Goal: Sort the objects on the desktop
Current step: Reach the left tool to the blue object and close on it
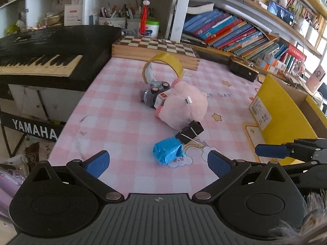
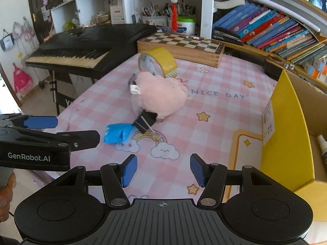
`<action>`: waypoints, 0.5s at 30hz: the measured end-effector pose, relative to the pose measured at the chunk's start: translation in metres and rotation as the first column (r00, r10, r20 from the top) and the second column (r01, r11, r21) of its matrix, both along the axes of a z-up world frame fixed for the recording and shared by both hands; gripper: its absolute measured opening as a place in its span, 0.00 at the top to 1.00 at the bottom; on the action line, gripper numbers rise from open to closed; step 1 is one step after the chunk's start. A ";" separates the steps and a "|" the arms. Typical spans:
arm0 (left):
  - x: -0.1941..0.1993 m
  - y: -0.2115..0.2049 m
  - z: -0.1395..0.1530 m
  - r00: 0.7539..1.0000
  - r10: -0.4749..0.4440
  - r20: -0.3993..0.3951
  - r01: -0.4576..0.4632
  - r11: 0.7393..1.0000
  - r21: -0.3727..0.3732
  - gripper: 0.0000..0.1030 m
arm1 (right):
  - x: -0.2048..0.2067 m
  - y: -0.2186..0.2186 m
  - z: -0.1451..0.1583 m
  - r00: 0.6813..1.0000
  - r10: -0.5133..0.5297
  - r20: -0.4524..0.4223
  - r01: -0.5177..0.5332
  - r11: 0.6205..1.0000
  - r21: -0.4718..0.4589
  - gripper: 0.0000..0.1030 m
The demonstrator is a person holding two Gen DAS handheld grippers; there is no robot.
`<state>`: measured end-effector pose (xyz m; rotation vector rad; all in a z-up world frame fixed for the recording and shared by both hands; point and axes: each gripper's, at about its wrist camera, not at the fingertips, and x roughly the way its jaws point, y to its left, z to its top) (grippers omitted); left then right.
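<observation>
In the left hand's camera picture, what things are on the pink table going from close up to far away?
Blue foil packet → black binder clip → pink plush toy → grey toy car → yellow tape roll → chessboard box.

Surface under pink checked cloth (printed with stars and clouds), bearing yellow tape roll on edge, toy car, pink plush, black binder clip, blue foil packet, chessboard box, yellow carton.
</observation>
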<state>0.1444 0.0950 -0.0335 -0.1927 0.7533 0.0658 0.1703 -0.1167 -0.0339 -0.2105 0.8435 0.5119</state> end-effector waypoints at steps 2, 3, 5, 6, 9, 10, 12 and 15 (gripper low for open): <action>0.010 -0.002 -0.006 1.000 -0.004 -0.015 0.004 1.000 -0.002 0.03 | 0.008 -0.002 -0.003 1.000 -0.001 -0.011 0.001 1.000 -0.008 0.43; 0.015 -0.002 -0.008 1.000 -0.006 -0.021 0.006 1.000 -0.003 0.03 | 0.011 -0.002 -0.004 1.000 -0.002 -0.015 0.001 1.000 -0.010 0.43; 0.025 -0.003 -0.013 0.999 -0.014 -0.030 0.014 1.000 0.000 0.04 | 0.017 -0.003 -0.007 1.000 0.001 -0.022 -0.002 1.000 -0.019 0.43; 0.030 -0.004 -0.016 0.999 -0.021 -0.034 0.021 1.000 0.000 0.08 | 0.020 -0.003 -0.008 1.000 0.003 -0.024 -0.004 1.000 -0.022 0.43; 0.044 -0.007 -0.025 0.997 -0.037 -0.065 0.038 0.999 0.013 0.18 | 0.028 -0.004 -0.010 0.999 0.009 -0.031 -0.010 1.000 -0.029 0.44; 0.049 -0.008 -0.029 0.996 -0.042 -0.080 0.044 0.999 0.024 0.23 | 0.031 -0.004 -0.010 0.999 0.010 -0.033 -0.011 1.000 -0.029 0.44; 0.056 -0.010 -0.035 0.993 -0.051 -0.108 0.056 0.998 0.043 0.30 | 0.035 -0.005 -0.011 0.999 0.011 -0.035 -0.012 0.999 -0.030 0.44; 0.060 -0.014 -0.040 0.991 -0.060 -0.119 0.069 0.995 0.069 0.43 | 0.041 -0.006 -0.013 0.999 0.015 -0.045 -0.016 1.000 -0.023 0.44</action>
